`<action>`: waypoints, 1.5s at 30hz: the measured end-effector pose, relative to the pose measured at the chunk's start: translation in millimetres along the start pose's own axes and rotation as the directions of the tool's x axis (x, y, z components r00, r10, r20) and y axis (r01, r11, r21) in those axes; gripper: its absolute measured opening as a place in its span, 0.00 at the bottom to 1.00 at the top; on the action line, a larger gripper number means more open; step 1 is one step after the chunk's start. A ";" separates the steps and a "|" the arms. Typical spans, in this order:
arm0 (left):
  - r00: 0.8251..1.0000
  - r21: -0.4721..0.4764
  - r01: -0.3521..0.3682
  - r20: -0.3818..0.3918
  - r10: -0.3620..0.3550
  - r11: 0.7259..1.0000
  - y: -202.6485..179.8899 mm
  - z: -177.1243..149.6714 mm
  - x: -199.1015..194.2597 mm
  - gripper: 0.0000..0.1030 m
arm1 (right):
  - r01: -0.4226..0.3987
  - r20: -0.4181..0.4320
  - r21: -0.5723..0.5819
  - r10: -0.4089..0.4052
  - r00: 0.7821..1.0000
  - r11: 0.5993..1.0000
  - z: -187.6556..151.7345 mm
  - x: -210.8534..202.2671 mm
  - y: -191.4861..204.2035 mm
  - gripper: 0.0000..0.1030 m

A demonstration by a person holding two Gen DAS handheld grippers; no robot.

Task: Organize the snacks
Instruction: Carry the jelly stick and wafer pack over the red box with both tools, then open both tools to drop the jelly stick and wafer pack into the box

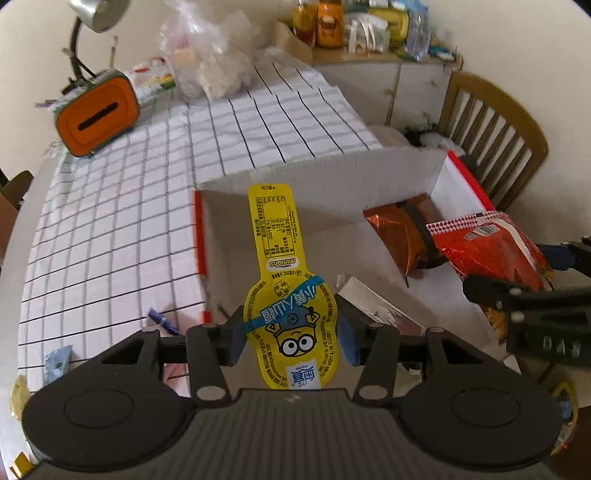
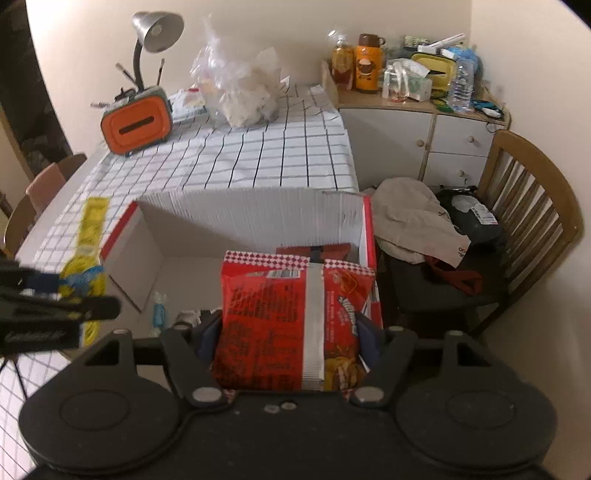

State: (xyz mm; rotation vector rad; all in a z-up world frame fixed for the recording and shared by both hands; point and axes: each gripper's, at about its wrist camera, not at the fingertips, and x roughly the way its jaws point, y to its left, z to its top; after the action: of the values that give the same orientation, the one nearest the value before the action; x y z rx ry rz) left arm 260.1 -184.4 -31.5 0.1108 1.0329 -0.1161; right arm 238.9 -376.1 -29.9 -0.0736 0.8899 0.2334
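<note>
A home dining room is shown: a table (image 2: pixel 258 155) is covered by a checked cloth, a wooden chair (image 2: pixel 532 206) is draped with clothes, a desk lamp (image 2: pixel 157 27) is seen, and a cabinet (image 2: pixel 436 136) is cluttered with bottles.

Soft, even indoor light fills both views, with no hard shadows. The white checked tabletop (image 1: pixel 110 229) looks washed out and pale. Fisheye bending curves its grid lines, and dark vignetting rounds the corners. In the right wrist view, the left tool (image 2: pixel 55 314) smears with blur.
</note>
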 end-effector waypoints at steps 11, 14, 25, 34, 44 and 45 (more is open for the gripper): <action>0.994 0.051 -0.007 -0.111 0.013 0.999 -21.1 16.5 42.3 0.48 | -0.004 -0.070 -0.150 -0.007 0.998 0.989 -7.8 29.1 17.5 0.69; 0.990 0.082 -0.031 -0.135 0.042 0.996 -28.2 19.1 50.0 0.48 | 0.002 -0.085 -0.156 -0.016 0.996 0.988 -7.6 39.4 18.2 0.69; 0.976 0.107 -0.051 -0.205 0.073 0.993 -36.0 23.9 68.4 0.48 | -0.001 -0.135 -0.170 -0.022 0.991 0.985 -4.9 59.4 20.0 0.69; 0.980 0.095 -0.059 -0.185 0.076 0.994 -32.4 23.8 62.7 0.49 | -0.007 -0.143 -0.191 -0.021 0.990 0.982 -4.8 60.7 21.5 0.69; 0.993 0.038 -0.038 -0.106 0.042 0.999 -17.3 17.8 31.7 0.57 | -0.064 -0.107 -0.121 0.051 0.993 0.991 0.1 36.5 10.4 0.72; 0.995 0.032 -0.036 -0.096 0.039 0.999 -16.2 16.6 27.2 0.57 | -0.069 -0.099 -0.113 0.058 0.993 0.991 0.9 32.4 9.2 0.74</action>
State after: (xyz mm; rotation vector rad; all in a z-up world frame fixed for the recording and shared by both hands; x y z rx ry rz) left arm 285.6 -204.0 -47.0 0.1647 1.1255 -0.0936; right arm 257.1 -361.5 -54.1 -0.1656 0.9743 0.3436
